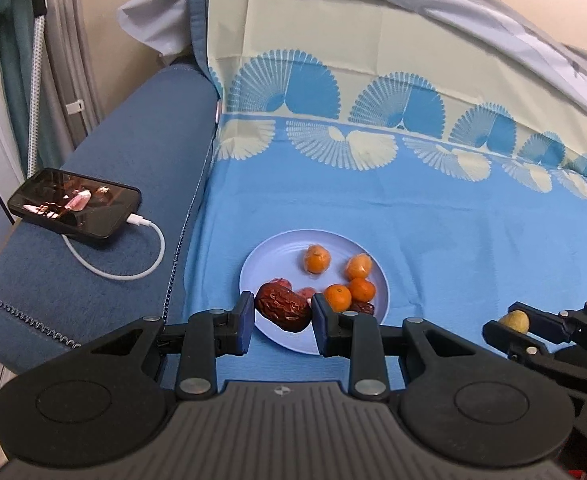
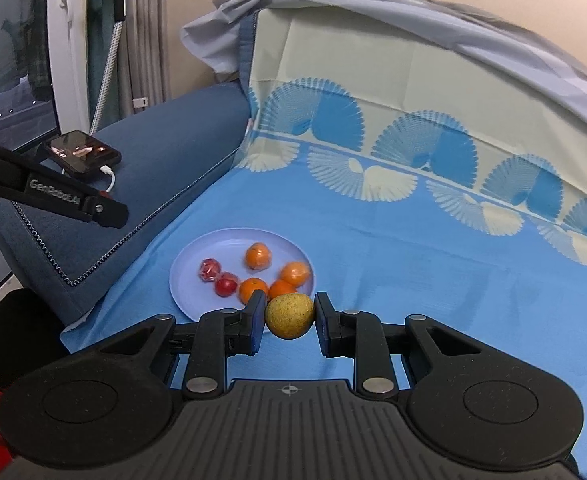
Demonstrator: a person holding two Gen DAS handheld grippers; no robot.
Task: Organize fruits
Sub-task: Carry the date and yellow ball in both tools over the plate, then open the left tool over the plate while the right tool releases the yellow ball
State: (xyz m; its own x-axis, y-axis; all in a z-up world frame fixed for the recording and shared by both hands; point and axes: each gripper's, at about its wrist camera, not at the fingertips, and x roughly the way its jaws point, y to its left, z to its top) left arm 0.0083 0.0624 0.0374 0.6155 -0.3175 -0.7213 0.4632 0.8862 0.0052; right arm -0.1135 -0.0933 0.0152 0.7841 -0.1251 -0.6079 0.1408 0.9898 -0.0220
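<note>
L gripper (image 1: 281, 320) pinches a red date (image 1: 283, 307); R gripper (image 2: 289, 318) pinches a yellow fruit (image 2: 289, 315), maybe lemon; only R cam shows two red fruits (image 2: 226, 285) on plate (image 2: 191, 276).

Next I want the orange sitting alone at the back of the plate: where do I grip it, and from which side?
Grip the lone orange across its middle, coming from above. It is round, and stands apart from the others on the plate, leaving room for the fingers on both sides.
</note>
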